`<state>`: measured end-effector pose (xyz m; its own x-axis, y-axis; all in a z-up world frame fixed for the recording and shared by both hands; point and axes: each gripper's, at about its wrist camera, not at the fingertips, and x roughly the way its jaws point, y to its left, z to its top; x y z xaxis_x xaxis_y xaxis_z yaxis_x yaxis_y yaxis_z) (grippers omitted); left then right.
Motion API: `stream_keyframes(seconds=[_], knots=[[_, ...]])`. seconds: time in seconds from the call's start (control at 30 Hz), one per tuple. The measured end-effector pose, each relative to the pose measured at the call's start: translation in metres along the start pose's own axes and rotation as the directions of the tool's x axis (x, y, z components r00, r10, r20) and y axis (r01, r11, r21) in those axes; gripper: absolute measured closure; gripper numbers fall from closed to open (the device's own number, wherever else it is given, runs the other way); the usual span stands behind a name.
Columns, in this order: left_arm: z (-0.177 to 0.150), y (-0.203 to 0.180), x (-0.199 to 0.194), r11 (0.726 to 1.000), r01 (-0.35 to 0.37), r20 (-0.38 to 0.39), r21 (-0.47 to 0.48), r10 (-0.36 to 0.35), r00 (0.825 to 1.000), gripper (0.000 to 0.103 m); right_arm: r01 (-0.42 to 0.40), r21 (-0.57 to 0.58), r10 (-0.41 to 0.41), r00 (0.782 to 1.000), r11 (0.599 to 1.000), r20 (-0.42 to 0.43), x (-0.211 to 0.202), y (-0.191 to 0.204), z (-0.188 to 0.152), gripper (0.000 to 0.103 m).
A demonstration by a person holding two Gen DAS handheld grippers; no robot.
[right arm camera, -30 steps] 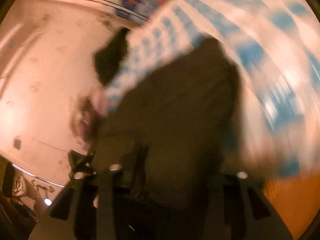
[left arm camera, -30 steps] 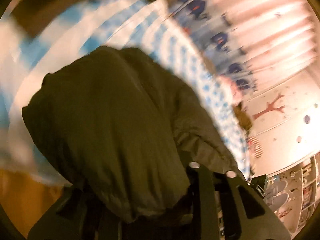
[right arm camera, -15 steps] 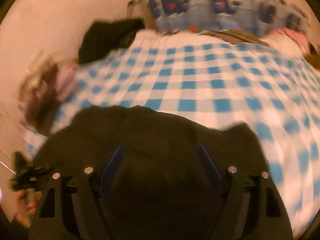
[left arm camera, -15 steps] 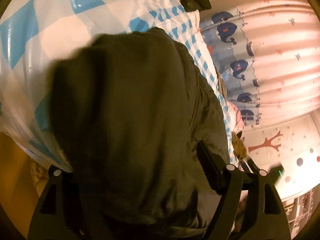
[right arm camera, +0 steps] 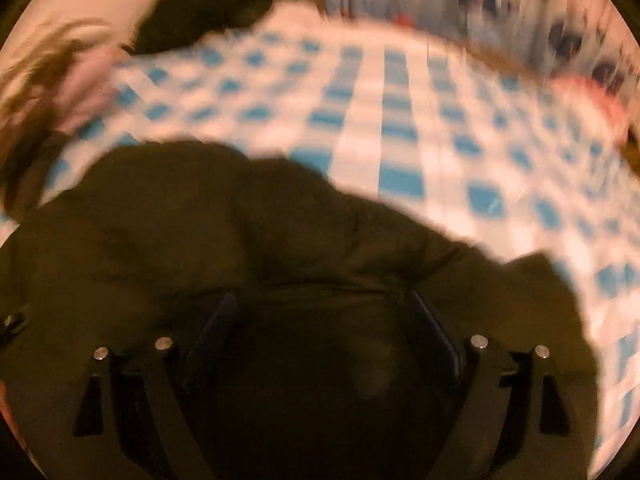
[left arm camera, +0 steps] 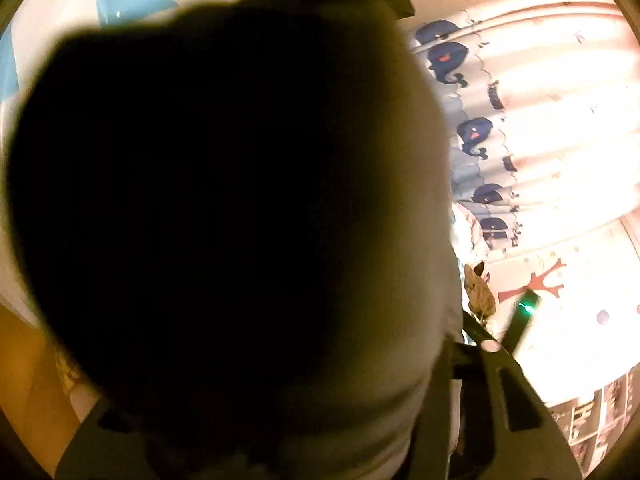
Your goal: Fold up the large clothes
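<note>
A large dark olive jacket (left arm camera: 240, 200) fills most of the left wrist view, close to the lens, and hides the left gripper's fingertips; only its right finger (left arm camera: 508, 392) shows. In the right wrist view the same jacket (right arm camera: 240, 240) lies bunched on the near part of a blue-and-white checked bed (right arm camera: 400, 120). My right gripper (right arm camera: 320, 320) has its fingers spread wide, with jacket cloth lying between and over them. The view is motion-blurred.
A black garment (right arm camera: 208, 4) and a pink-and-brown heap (right arm camera: 52, 88) lie at the bed's far left. A whale-print curtain (left arm camera: 500, 120) hangs behind the bed. A wall with a red tree sticker (left arm camera: 536, 284) is at right. Wooden floor (left arm camera: 24, 380) shows lower left.
The jacket has come closer to the left camera and now covers nearly its whole view. The right gripper opened from a shut grip and swung to face across the bed, the jacket lying lower.
</note>
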<state>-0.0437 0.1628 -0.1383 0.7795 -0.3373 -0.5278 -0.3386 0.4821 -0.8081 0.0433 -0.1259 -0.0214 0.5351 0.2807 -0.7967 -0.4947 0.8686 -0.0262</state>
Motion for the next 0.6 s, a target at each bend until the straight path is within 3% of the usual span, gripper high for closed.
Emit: stream_keyframes(seconds=[0.03,0.1,0.27,0.33,0.43,0.6], knots=[[-0.001,-0.001,0.000,1.000,0.000,0.001,0.005,0.000,1.000,0.068,0.021,-0.028,-0.021,1.000,0.999,0.011,-0.005,0.006,-0.005,0.011],[-0.004,-0.004,-0.001,1.000,0.014,0.016,0.015,-0.014,1.000,0.071,0.042,-0.089,-0.048,0.997,0.995,-0.061,0.015,0.019,-0.017,0.009],[-0.012,-0.035,-0.016,0.993,0.022,0.076,0.117,-0.031,0.997,0.079,0.024,-0.072,-0.033,0.991,0.997,-0.131,0.039,0.016,-0.019,0.007],[-0.012,-0.044,-0.022,0.987,0.013,0.083,0.159,-0.027,0.996,0.080,0.012,-0.057,-0.019,0.993,0.998,-0.118,0.020,0.019,-0.020,0.007],[-0.013,-0.049,-0.029,0.977,-0.006,0.093,0.212,-0.014,0.996,0.080,0.046,-0.090,-0.049,0.999,0.995,-0.022,-0.022,0.038,-0.034,0.007],[-0.019,-0.070,-0.033,0.963,0.010,0.104,0.269,-0.039,0.994,0.080,0.089,-0.154,-0.105,0.990,0.984,-0.094,0.003,0.054,-0.063,0.006]])
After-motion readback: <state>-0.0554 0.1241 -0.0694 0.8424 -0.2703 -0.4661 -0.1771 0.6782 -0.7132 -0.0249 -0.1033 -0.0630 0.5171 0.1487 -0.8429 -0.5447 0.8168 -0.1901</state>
